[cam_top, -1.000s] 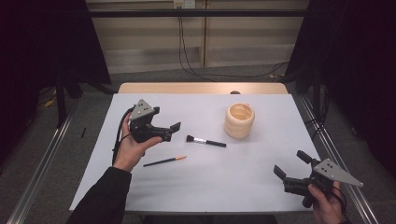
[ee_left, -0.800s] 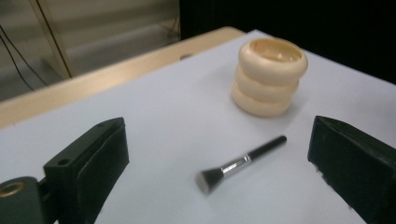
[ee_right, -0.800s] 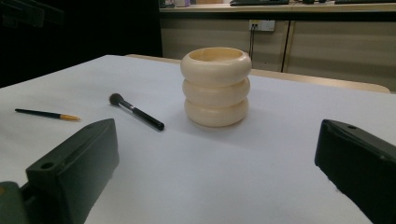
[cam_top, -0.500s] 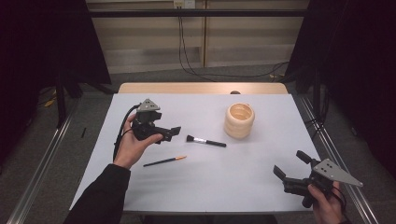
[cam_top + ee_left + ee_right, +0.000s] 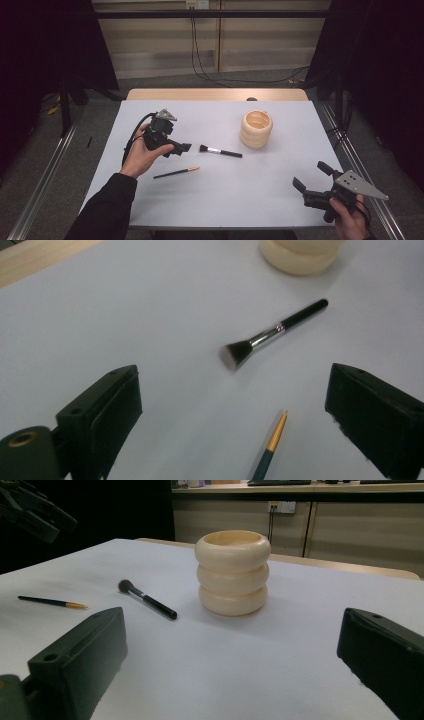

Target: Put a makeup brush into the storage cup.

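left hand-held gripper (image 5: 182, 148) | wide, closing, empty | above makeup brush (image 5: 220, 150)

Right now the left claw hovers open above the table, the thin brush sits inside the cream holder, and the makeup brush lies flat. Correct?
Not quite. The thin brush lies flat on the table, apart from the cream holder, as the high view shows. The left claw hovers open, and the makeup brush lies flat.

The bench (image 5: 215, 200) is evenly lit from overhead, while the room beside it falls dark. The cup (image 5: 233, 572) throws a soft shadow toward the right tool (image 5: 235, 680). Ahead of the left tool (image 5: 235, 405), the brush (image 5: 272, 334) looks slightly blurred, perhaps from motion.
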`<state>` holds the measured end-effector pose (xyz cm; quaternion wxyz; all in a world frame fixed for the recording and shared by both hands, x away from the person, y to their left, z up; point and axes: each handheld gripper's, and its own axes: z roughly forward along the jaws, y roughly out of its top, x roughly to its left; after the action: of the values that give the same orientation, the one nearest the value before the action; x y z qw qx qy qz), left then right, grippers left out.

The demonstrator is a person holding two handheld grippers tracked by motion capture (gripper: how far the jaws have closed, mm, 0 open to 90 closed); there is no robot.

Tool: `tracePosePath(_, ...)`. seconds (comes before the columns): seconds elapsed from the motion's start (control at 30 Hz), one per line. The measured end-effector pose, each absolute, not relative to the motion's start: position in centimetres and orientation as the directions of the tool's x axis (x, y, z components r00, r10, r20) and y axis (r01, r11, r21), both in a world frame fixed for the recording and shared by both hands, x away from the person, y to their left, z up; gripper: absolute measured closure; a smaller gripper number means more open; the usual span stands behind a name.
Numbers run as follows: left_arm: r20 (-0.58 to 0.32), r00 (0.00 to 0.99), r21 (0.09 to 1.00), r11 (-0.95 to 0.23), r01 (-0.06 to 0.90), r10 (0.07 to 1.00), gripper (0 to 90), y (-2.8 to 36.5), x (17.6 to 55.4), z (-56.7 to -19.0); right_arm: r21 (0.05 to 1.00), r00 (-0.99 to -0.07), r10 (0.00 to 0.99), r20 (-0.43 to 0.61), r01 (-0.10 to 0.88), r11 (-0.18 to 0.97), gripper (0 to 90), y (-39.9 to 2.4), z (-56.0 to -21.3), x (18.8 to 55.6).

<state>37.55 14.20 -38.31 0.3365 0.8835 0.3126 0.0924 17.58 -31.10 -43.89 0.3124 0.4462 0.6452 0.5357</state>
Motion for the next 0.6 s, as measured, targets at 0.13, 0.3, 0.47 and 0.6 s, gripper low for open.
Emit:
tracePosePath(0.13, -0.03, 0.791, 0.608, -0.616, 0.5, 0.612, 8.0, 14.0, 37.7, -38.7, 0.97, -0.412, 0.908, 0.075, 0.242, 0.029, 0.0, -31.1, -43.9, 17.6)
tracePosePath(0.3, -0.052, 0.795, 0.566, -0.639, 0.522, 0.604, 7.7, 13.9, 38.2, -39.3, 0.97, -0.412, 0.908, 0.077, 0.243, 0.028, 0.0, -31.1, -43.9, 17.5)
tracePosePath(0.47, -0.063, 0.822, 0.541, -0.673, 0.505, 0.566, 8.2, 13.7, 38.1, -39.4, 0.969, -0.417, 0.905, 0.077, 0.244, 0.03, 0.0, -31.1, -43.9, 17.5)
tracePosePath(0.6, -0.046, 0.827, 0.505, -0.701, 0.503, 0.56, 7.8, 13.6, 38.2, -39.6, 0.971, -0.414, 0.908, 0.07, 0.238, 0.033, 0.0, -31.0, -43.9, 17.6)
